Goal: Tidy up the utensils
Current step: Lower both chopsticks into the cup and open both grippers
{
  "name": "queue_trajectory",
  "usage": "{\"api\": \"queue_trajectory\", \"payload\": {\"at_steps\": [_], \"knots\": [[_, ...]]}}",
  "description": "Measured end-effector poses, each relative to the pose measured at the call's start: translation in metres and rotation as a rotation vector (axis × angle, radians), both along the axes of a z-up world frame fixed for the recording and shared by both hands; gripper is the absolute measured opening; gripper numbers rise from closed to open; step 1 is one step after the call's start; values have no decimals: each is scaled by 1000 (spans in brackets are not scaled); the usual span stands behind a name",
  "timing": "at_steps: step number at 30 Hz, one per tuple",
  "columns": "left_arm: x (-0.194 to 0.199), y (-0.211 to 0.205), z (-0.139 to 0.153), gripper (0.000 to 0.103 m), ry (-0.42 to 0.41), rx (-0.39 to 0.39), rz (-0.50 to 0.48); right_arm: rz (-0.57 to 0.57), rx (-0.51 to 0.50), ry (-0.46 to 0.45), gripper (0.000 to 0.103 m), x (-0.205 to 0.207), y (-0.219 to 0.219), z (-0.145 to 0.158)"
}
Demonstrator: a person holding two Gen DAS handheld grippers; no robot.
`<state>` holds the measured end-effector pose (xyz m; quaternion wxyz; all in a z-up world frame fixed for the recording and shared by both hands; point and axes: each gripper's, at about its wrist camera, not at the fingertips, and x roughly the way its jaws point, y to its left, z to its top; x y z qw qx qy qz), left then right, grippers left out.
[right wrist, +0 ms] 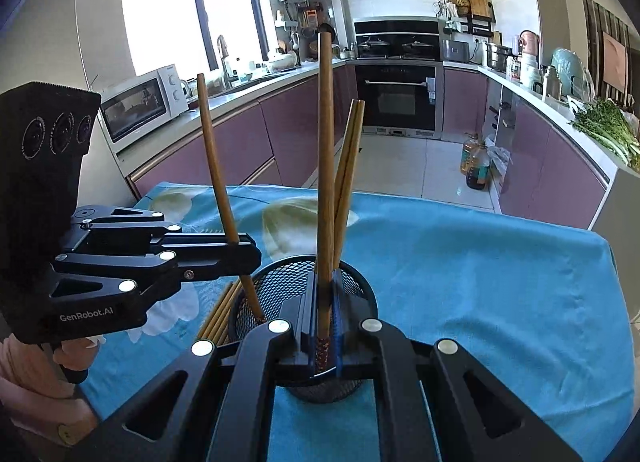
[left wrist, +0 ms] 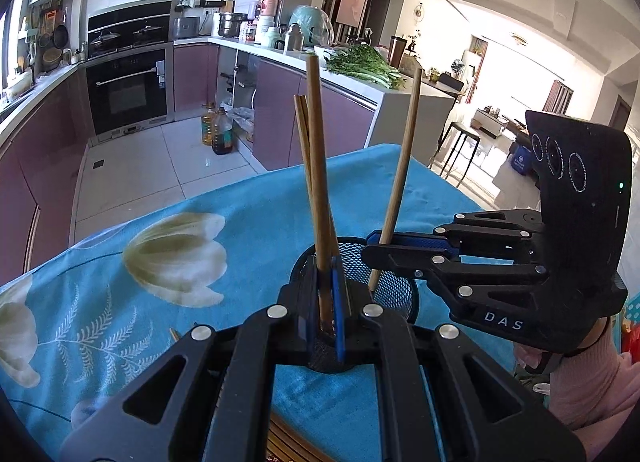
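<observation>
A black mesh cup stands on the blue tulip tablecloth. My left gripper is shut on a wooden chopstick, held nearly upright with its lower tip inside the cup. My right gripper is shut on a second chopstick, also upright with its patterned lower end at the cup's rim. A pair of chopsticks leans inside the cup.
Several loose chopsticks lie on the cloth just left of the cup. The table's far edge drops to the tiled kitchen floor, where oil bottles stand. Purple cabinets line both sides.
</observation>
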<state>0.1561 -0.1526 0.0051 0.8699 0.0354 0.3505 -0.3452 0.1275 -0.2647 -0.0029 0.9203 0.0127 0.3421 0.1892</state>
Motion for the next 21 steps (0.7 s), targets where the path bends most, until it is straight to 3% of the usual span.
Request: {"api": "queue_trajectory", "payload": {"at_steps": [11, 15, 18, 21], "knots": [[19, -3, -12, 11, 28, 10, 32, -28, 16, 18, 8, 13, 4, -3], [16, 2, -10, 16, 2, 6, 51, -42, 25, 17, 8, 14, 3, -3], [9, 13, -5, 23, -29, -6, 84, -57, 37, 9, 14, 13, 0, -2], [-2, 28, 2, 27, -71, -25, 115, -68, 55, -18, 26, 6, -5, 2]]}}
